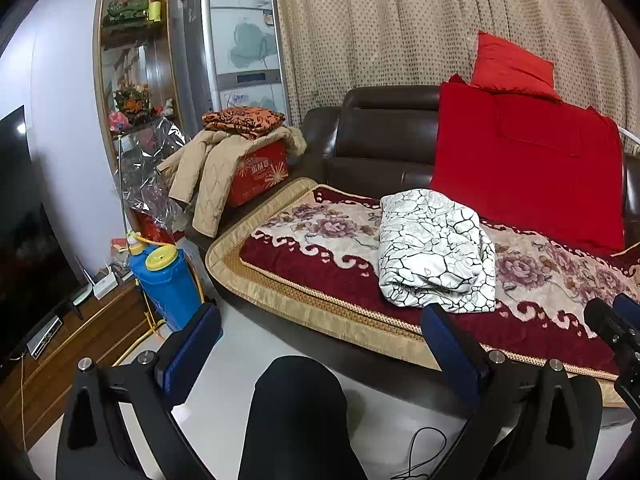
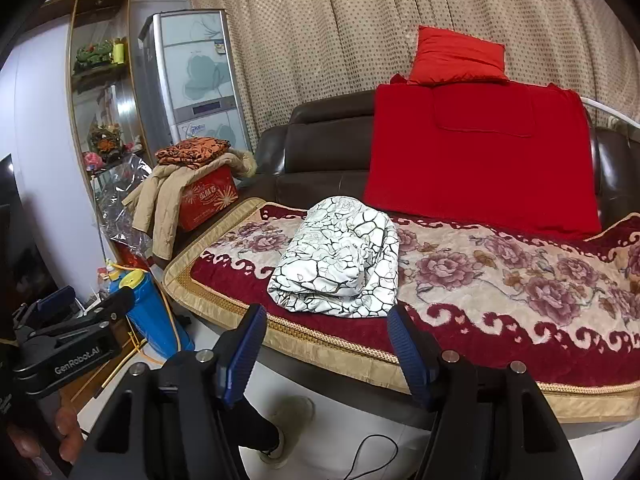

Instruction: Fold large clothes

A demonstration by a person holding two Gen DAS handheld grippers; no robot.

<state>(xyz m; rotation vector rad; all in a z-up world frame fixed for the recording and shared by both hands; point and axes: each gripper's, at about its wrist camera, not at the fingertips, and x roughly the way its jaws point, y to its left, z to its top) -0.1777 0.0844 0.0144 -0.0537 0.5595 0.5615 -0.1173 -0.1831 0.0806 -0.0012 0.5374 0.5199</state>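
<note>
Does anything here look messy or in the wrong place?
A bit. The beige quilted jacket is slumped over the red box, sleeves dangling, not folded. The white crackle-pattern garment on the floral sofa cover is a lumpy bundle with uneven edges. Nothing looks spilled or broken.

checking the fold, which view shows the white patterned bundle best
The right wrist view: the white patterned bundle sits near centre, its whole outline unobstructed. In the left wrist view it sits right of centre, also whole.

Left tool point(image 1: 320, 344) gapes empty short of the folded white garment point(image 1: 436, 250) lying on the floral sofa cover point(image 1: 320, 256)
</note>
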